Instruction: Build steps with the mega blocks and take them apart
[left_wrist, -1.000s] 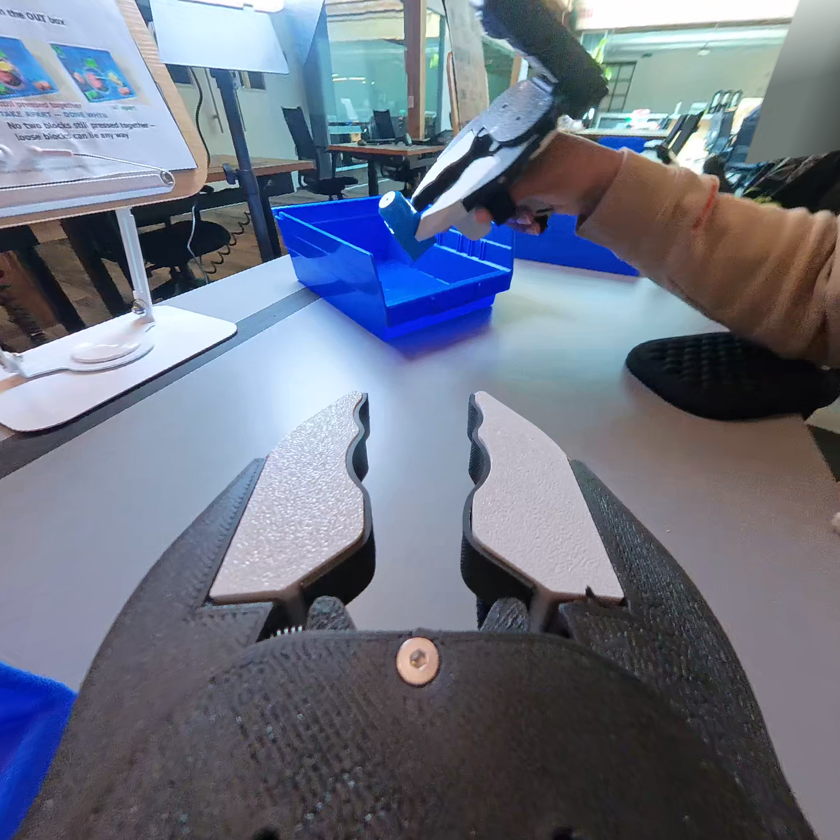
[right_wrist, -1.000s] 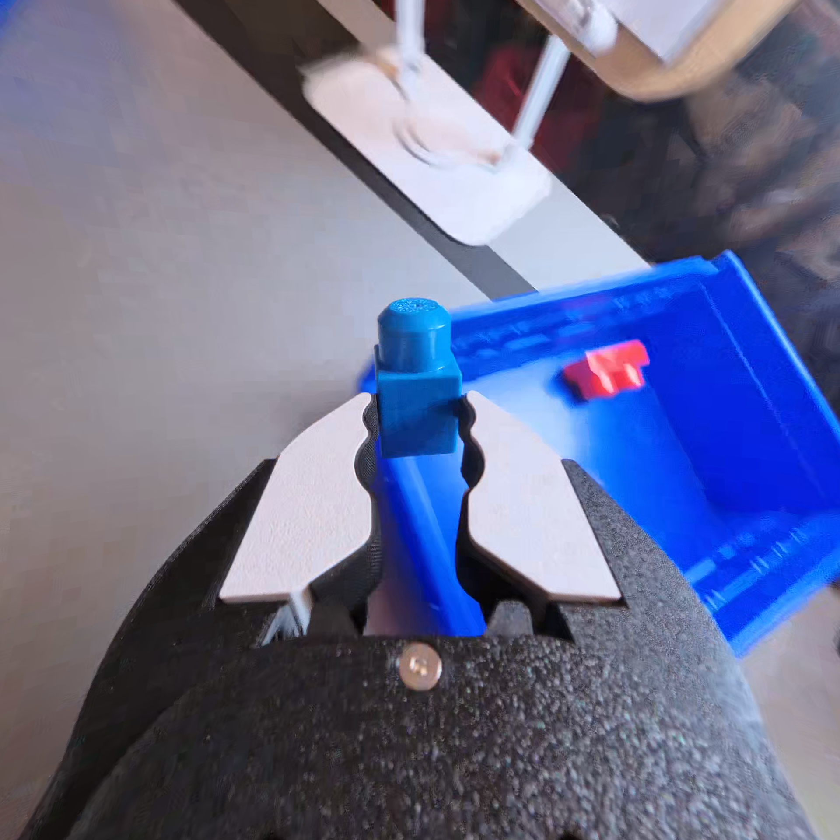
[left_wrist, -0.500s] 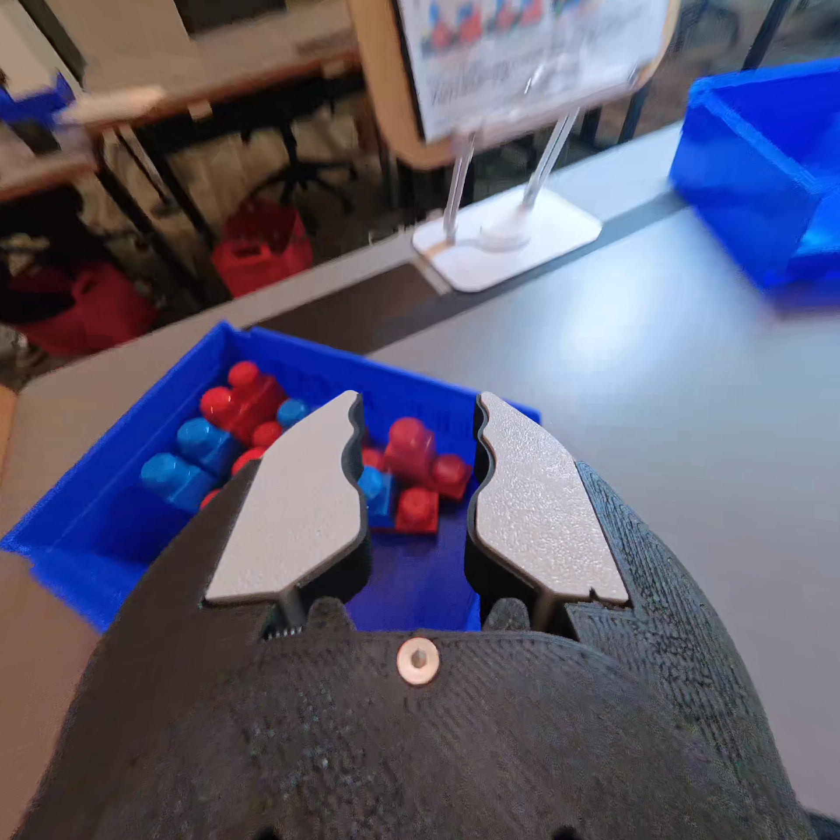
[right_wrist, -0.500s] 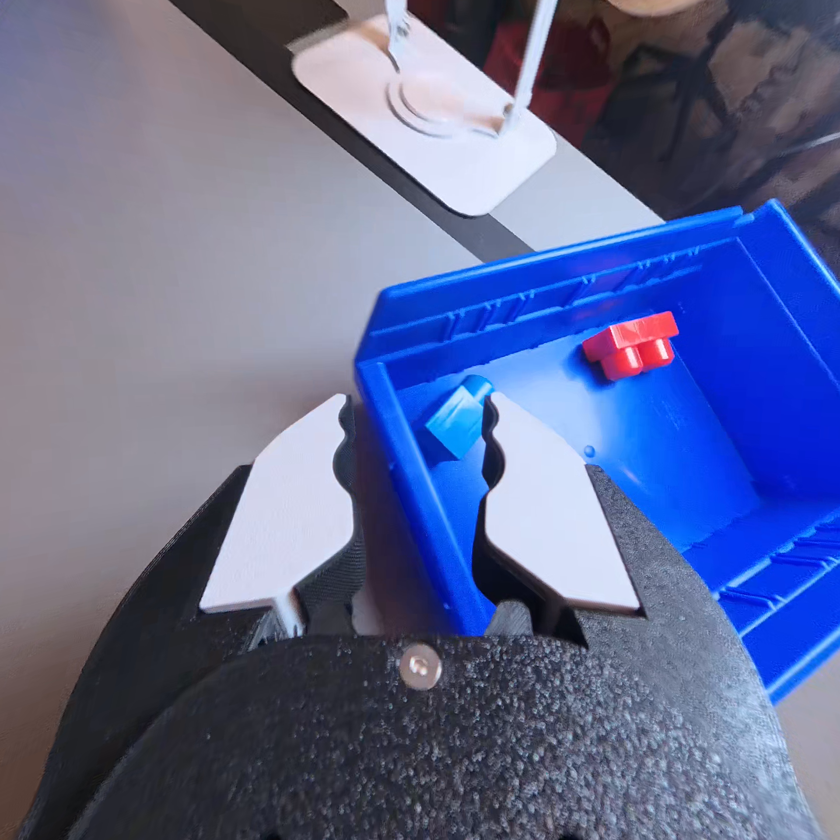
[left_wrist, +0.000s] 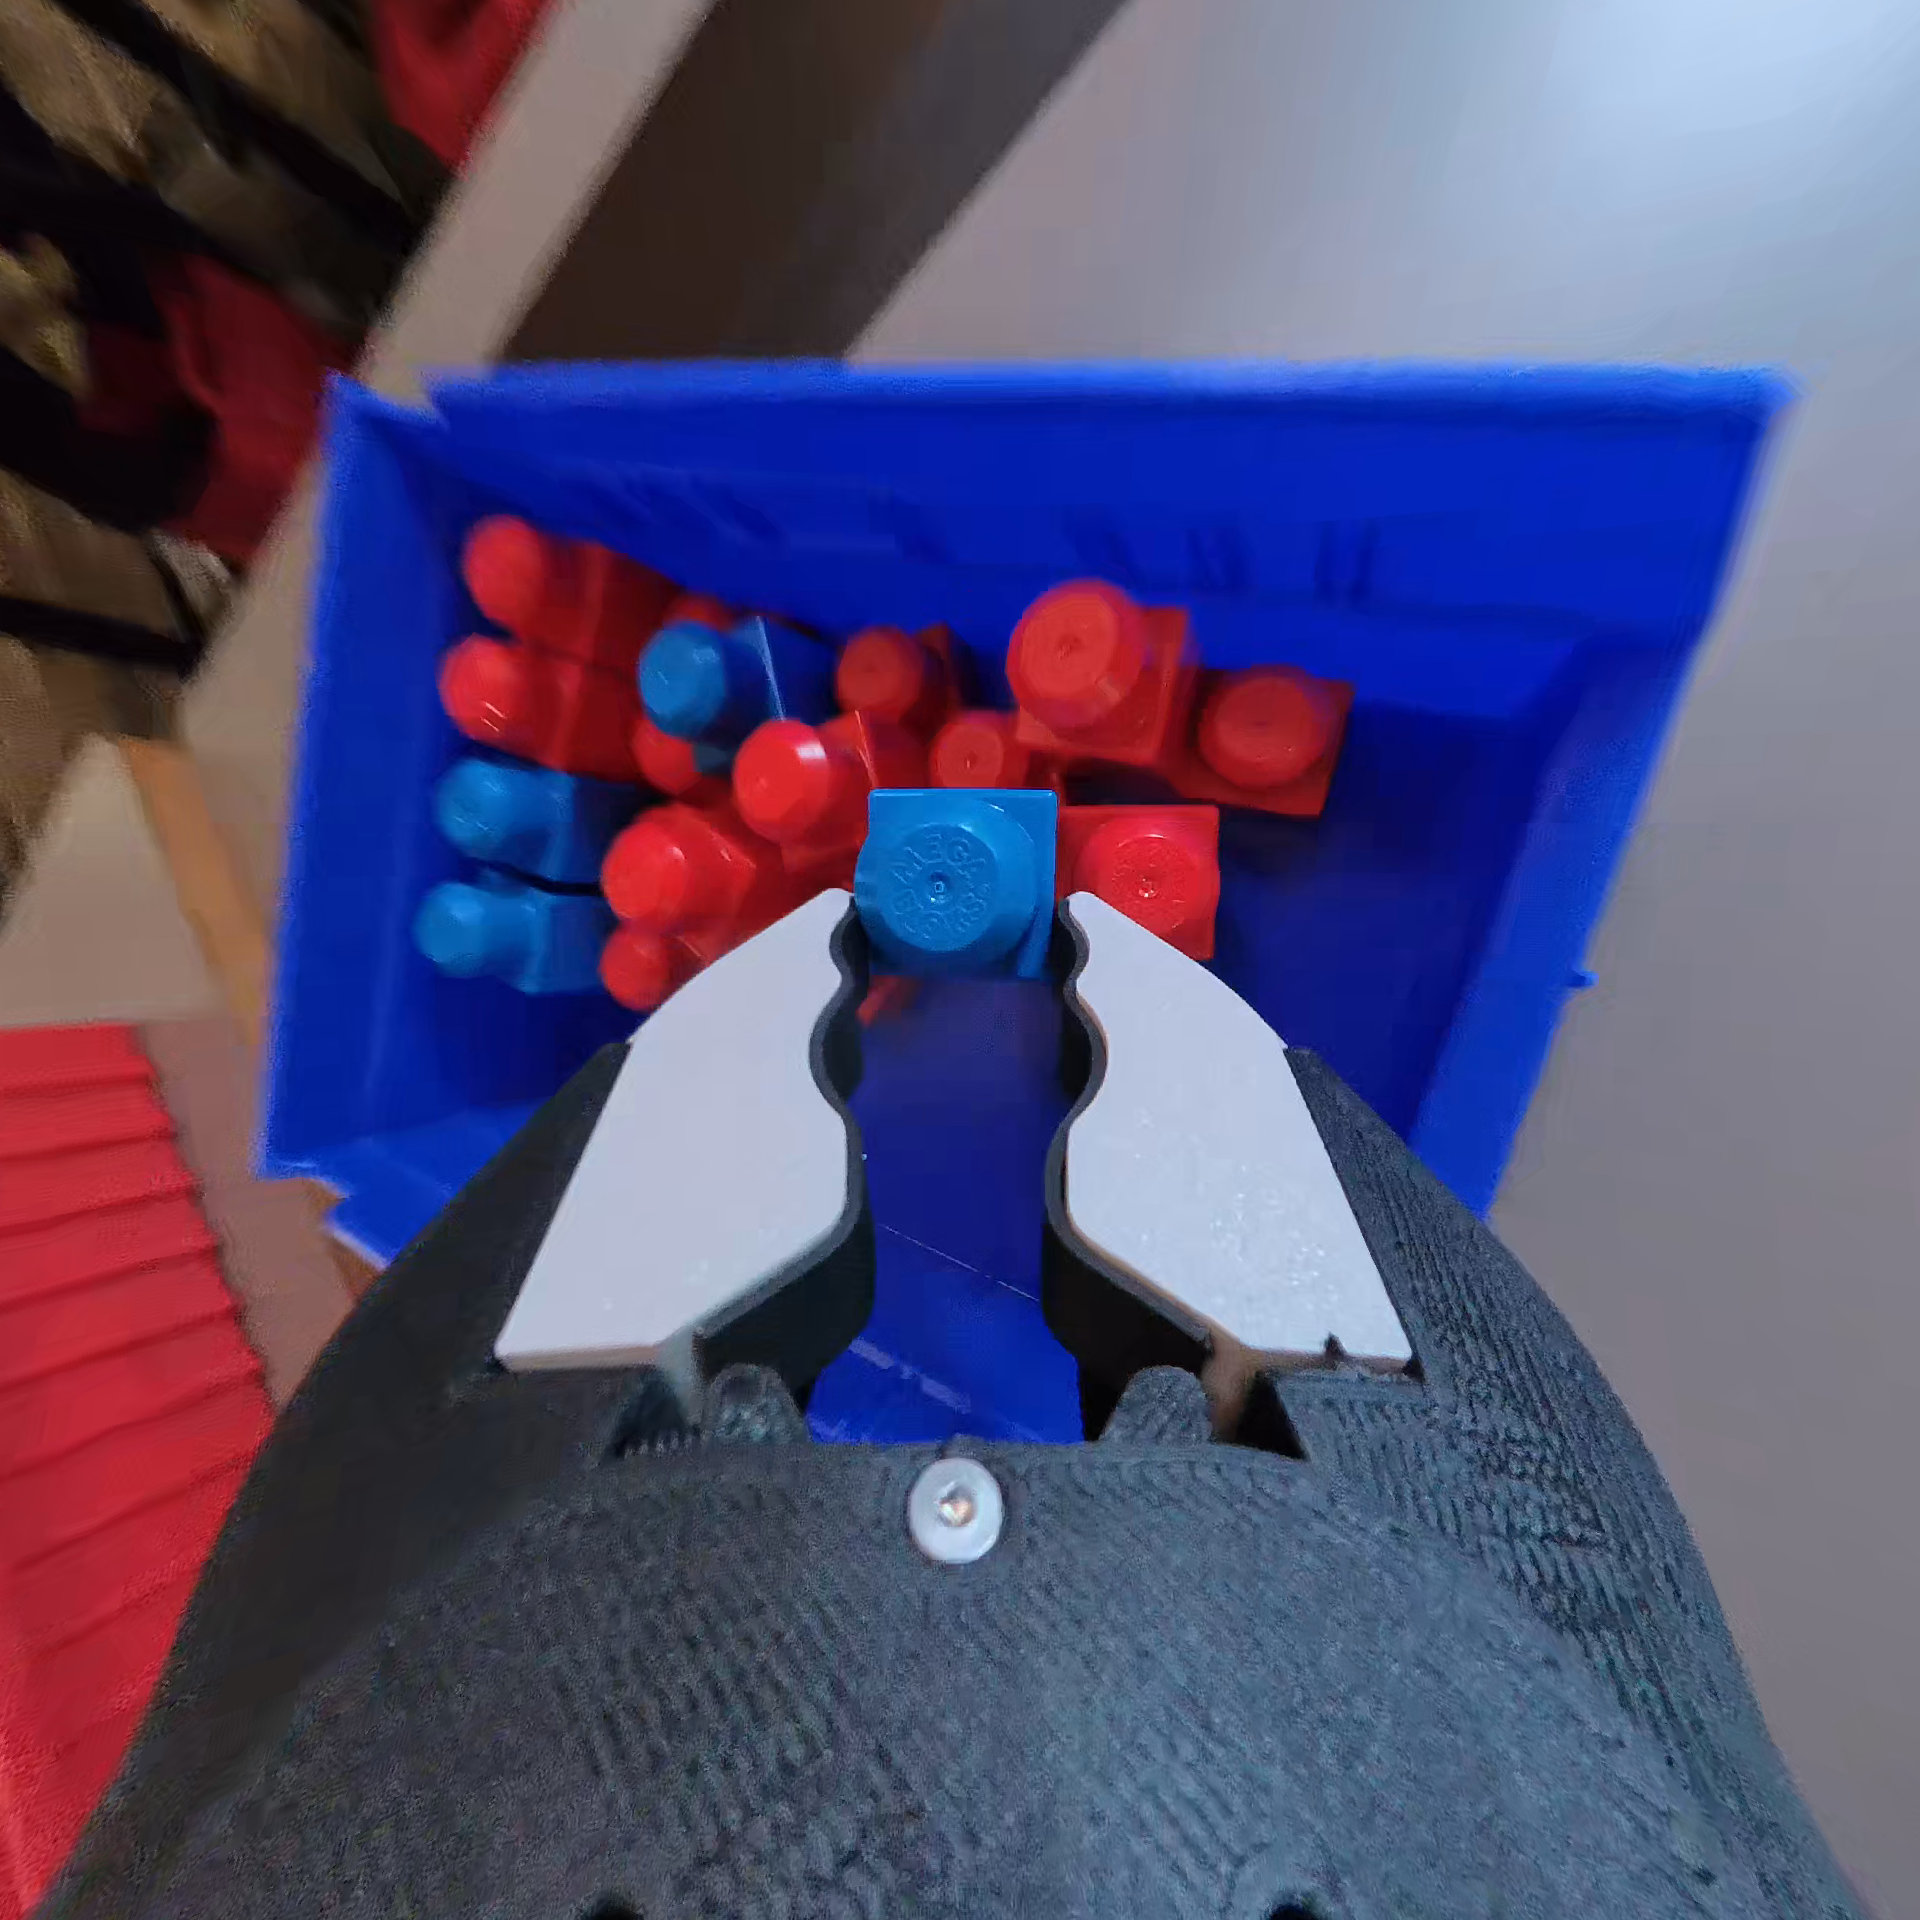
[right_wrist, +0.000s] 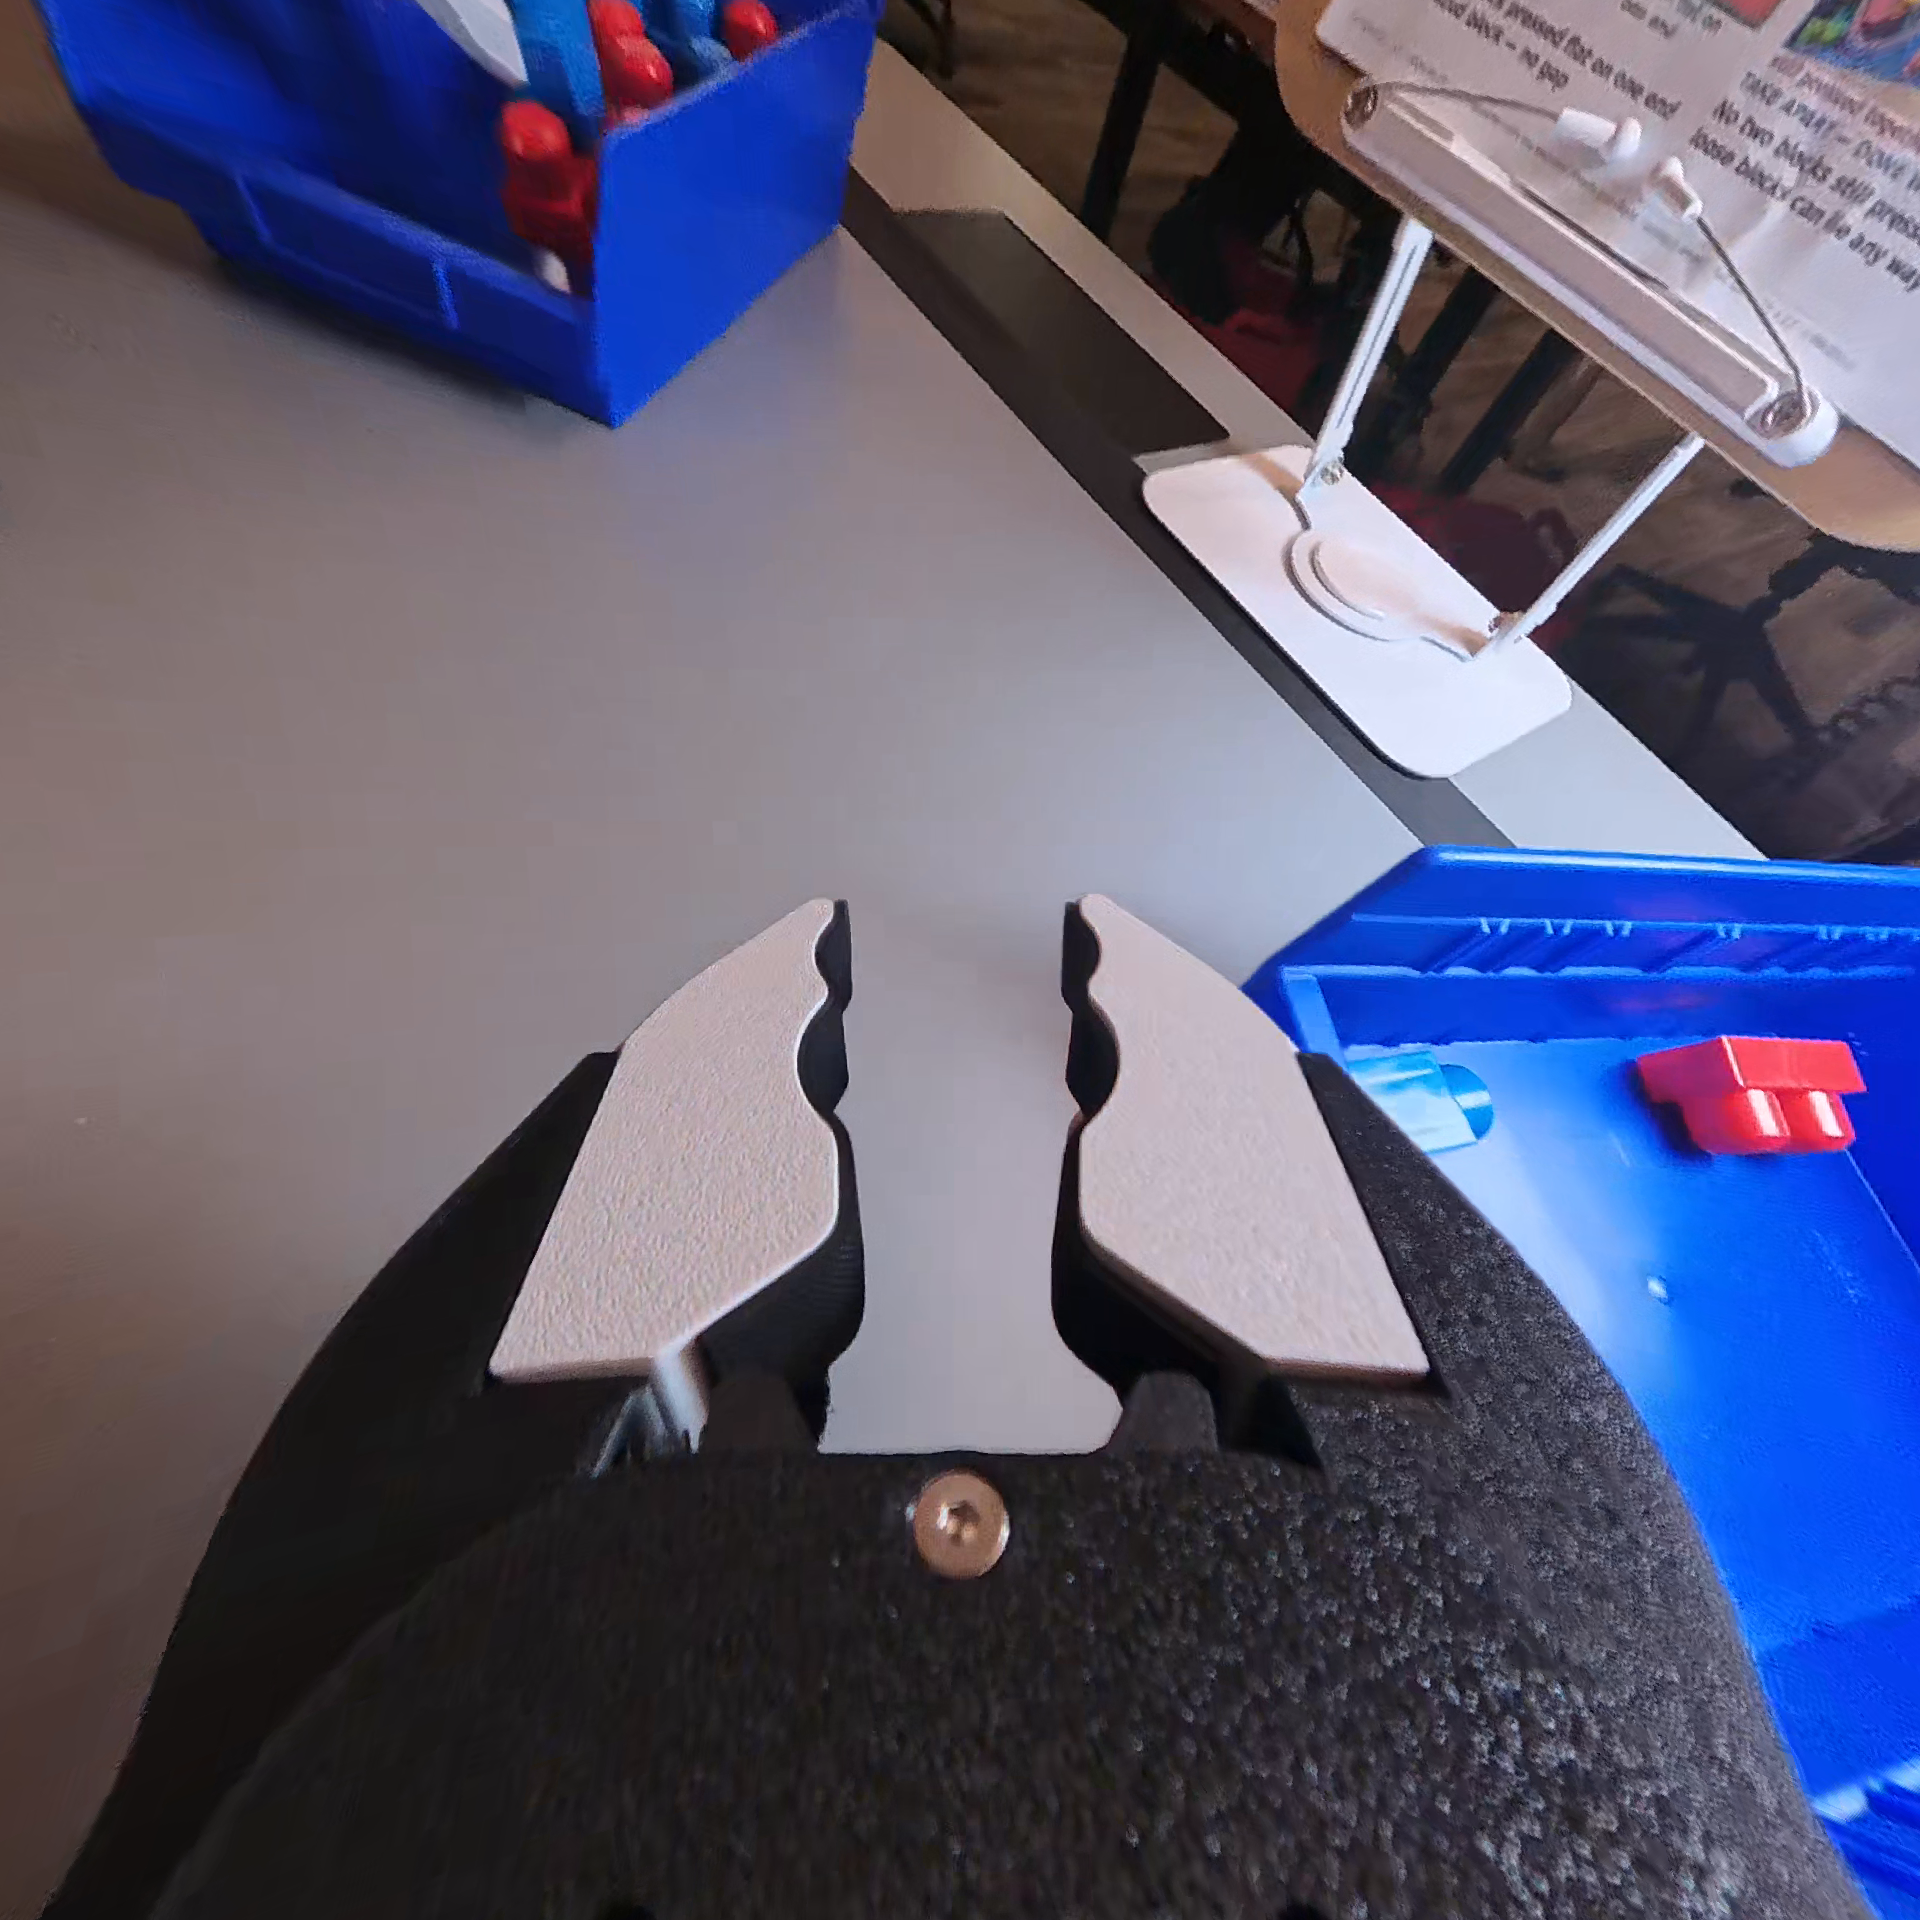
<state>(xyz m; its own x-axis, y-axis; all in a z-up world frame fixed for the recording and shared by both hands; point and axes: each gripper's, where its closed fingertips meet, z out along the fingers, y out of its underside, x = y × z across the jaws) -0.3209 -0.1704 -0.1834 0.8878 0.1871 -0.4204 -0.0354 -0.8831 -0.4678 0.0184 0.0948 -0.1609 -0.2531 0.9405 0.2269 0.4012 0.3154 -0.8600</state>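
Change, left: the left gripper (left_wrist: 958, 914), over bare table a second ago, is now reaching down into a blue bin (left_wrist: 1538, 997) of blocks, its jaws spread around a blue block (left_wrist: 951, 883) whose round stud is facing the camera; whether the pads are pressing it cannot be told.
Change, right: the right gripper (right_wrist: 956, 961) is now hovering released over the grey table (right_wrist: 416, 675), while the small blue block (right_wrist: 1429, 1101) it was carrying is lying in a second bin (right_wrist: 1558, 883) at 3 o'clock, beside a red block (right_wrist: 1756, 1091).
Blocks: glossy red and blue plastic, square bodies with round studs, are crowding the far bin (right_wrist: 436, 260) at 11 o'clock.
Materials: grainy black gripper shells are carrying matte grey, wavy-edged pads.
Stand: a white metal stand (right_wrist: 1371, 613) is sitting at 1 o'clock.
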